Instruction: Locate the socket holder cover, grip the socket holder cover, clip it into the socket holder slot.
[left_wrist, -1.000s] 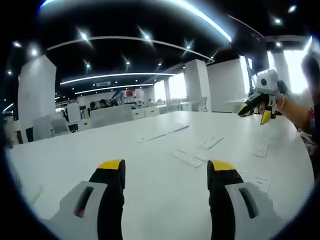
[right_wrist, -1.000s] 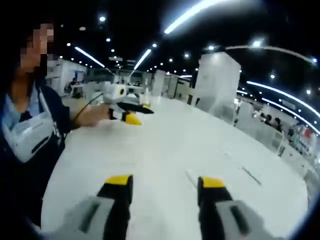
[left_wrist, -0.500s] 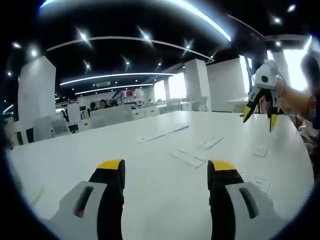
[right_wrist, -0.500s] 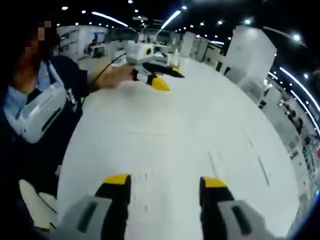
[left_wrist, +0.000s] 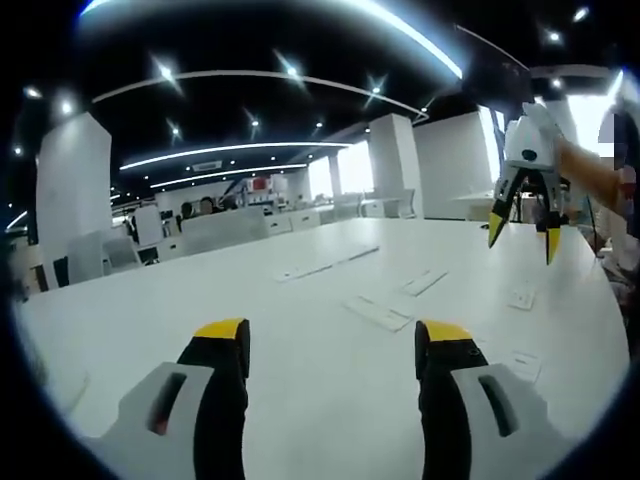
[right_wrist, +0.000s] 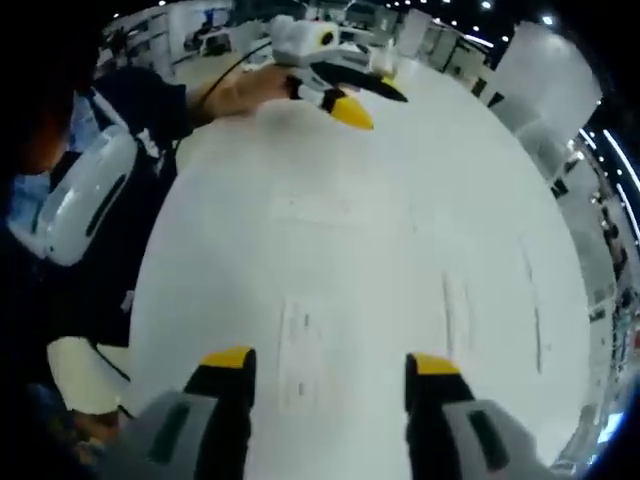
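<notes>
We hover right gripper (right_wrist: 322, 362), fingers parted, empty, over socket holder cover (right_wrist: 301, 352) lying flat on tabletop (right_wrist: 400, 250); left gripper (left_wrist: 332, 336) likewise empty. Cover looks thin, light, stiff (grip long edges).

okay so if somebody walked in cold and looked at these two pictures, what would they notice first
Probably the big white table, with flat white socket parts scattered across it. Next, the left gripper with yellow-tipped jaws apart and nothing between them, low over the table. The right gripper hangs open at the right of the left gripper view, jaws pointing down at the table.
</notes>
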